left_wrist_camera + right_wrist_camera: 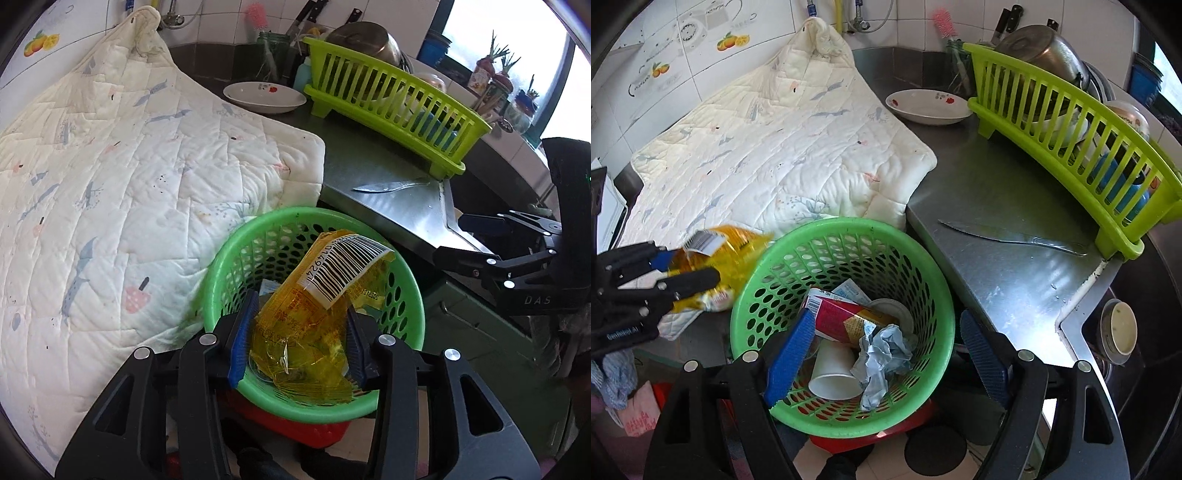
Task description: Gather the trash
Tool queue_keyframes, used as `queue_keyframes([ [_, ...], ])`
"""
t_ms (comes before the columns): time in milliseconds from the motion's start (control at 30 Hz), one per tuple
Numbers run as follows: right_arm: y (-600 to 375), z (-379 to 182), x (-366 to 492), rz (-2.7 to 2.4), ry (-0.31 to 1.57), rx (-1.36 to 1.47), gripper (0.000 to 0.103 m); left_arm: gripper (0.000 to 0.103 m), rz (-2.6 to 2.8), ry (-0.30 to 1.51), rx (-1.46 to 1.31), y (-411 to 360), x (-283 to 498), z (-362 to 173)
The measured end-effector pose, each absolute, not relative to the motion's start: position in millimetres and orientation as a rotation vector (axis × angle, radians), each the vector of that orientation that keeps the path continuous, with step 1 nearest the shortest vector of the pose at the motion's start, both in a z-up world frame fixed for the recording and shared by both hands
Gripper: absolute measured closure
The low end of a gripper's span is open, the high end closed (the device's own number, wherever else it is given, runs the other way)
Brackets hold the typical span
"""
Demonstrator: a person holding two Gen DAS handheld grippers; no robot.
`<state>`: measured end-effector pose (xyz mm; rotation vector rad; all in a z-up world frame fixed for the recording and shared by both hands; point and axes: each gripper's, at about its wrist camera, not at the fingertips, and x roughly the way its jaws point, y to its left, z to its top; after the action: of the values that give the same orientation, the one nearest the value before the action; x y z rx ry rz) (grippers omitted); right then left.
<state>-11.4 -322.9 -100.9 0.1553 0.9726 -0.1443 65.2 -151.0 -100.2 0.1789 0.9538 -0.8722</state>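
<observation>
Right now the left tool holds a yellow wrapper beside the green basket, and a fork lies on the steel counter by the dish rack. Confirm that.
Wrong on one point: it is a knife, not a fork, as the right wrist view shows. The left tool does hold the yellow wrapper beside the green basket, and the knife lies by the dish rack.

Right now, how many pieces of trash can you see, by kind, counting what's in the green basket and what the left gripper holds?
Yellow wrapper, in the left gripper: 1
White paper cup: 1
Red carton: 1
Crumpled blue paper: 1
Total: 4
The rest in the green basket is partly hidden.
</observation>
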Motion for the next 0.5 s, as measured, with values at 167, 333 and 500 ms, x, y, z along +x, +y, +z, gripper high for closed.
queue_keyframes([
  [167, -324, -97, -17, -0.149, 0.961, 0.164, 0.025, 0.043, -0.884, 0.975, 0.169, -154, 63, -103],
  [333, -323, -95, -20, -0.144, 0.954, 0.170, 0.025, 0.038, -0.872, 0.974, 0.172, -152, 59, -103],
  [500, -317, -92, -21, -0.132, 0.944, 0.172, 0.025, 0.028, -0.819, 0.947, 0.158, -142, 62, -93],
])
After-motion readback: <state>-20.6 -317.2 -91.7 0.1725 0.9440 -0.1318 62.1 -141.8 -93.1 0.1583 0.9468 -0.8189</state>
